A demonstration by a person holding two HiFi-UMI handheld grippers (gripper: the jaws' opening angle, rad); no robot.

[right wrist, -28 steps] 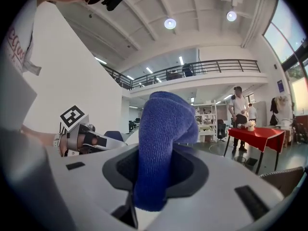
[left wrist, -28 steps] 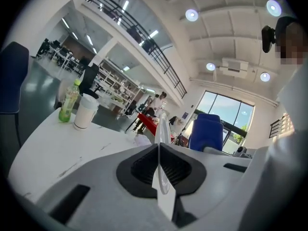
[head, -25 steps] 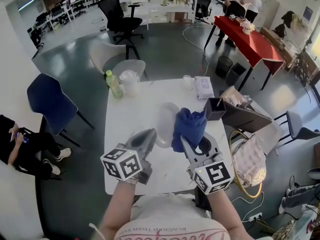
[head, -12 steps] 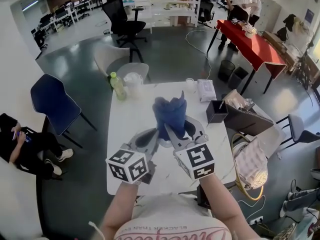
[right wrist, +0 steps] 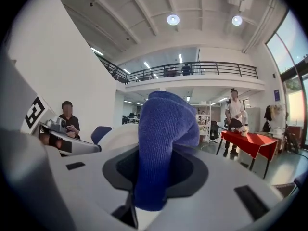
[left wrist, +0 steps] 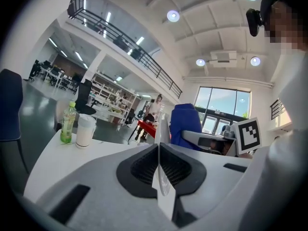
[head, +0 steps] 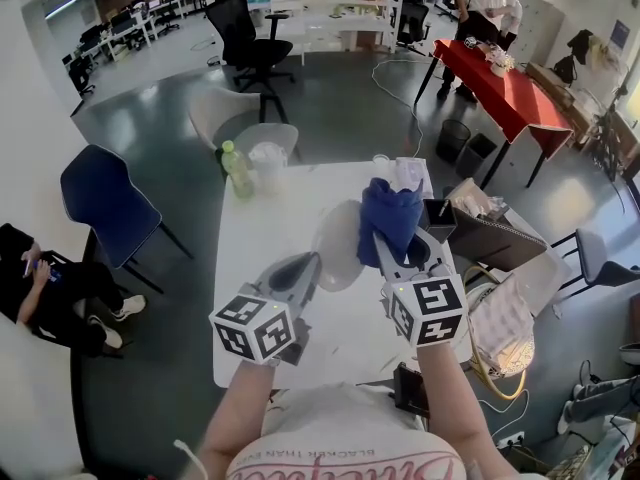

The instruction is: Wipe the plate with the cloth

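Here the left gripper (left wrist: 159, 160) pinches the plate (head: 336, 240) by its rim between closed fingers; the right gripper's (right wrist: 154, 177) fingers clamp the blue cloth (right wrist: 166, 129), bunched just beyond them.

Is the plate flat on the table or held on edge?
On edge: the plate stands as a thin upright sliver clamped in the left gripper.

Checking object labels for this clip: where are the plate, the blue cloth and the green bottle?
plate (head: 335, 250): head view, its pale face.
blue cloth (head: 390, 218): head view, bunched middle.
green bottle (head: 235, 176): head view, its body.
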